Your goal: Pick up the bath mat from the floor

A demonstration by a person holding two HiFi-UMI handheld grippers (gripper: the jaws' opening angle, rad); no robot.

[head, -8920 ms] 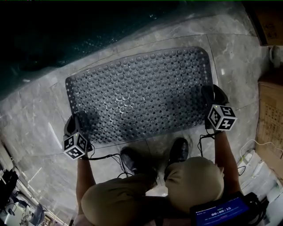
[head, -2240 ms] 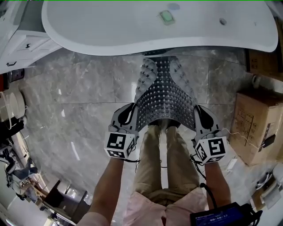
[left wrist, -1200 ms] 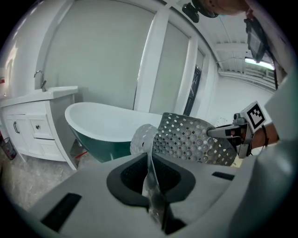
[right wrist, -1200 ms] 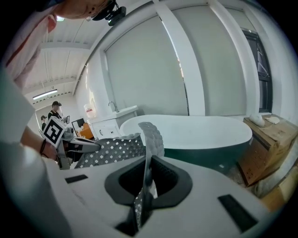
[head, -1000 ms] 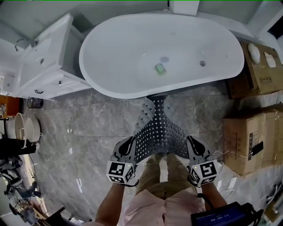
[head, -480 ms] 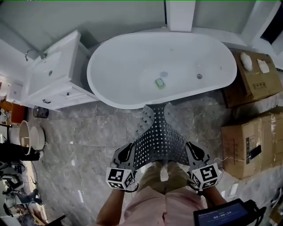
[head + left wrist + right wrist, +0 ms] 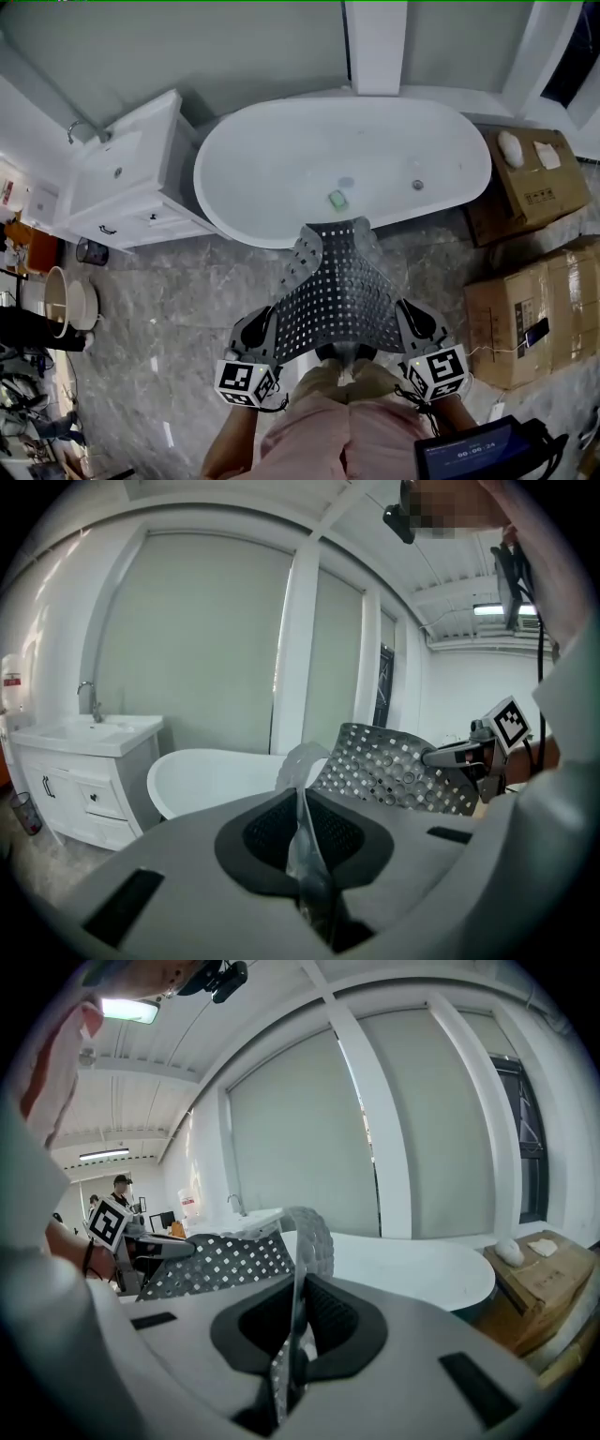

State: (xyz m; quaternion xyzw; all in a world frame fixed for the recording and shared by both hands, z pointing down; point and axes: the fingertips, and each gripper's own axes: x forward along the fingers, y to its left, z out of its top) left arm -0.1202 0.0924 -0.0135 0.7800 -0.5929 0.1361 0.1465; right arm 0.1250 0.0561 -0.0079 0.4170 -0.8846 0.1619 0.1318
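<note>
A grey perforated bath mat [image 7: 336, 292] hangs in the air between my two grippers, off the floor, sagging in the middle with its far corners curled toward the tub. My left gripper [image 7: 263, 328] is shut on the mat's near-left corner. My right gripper [image 7: 410, 322] is shut on the near-right corner. In the left gripper view the mat's edge [image 7: 302, 827] runs pinched between the jaws, and the right gripper [image 7: 469, 754] shows holding the far side. In the right gripper view the mat [image 7: 298, 1269] stands clamped between the jaws.
A white freestanding bathtub [image 7: 281, 155] lies ahead with a green soap [image 7: 337, 199] inside. A white vanity [image 7: 131, 192] stands at the left. Cardboard boxes [image 7: 530, 300] are stacked at the right. The floor [image 7: 169, 309] is grey marble tile.
The mat has been lifted off the floor since the earliest frame. Over the last second the head view has risen and pulled back; both grippers keep hold of the mat.
</note>
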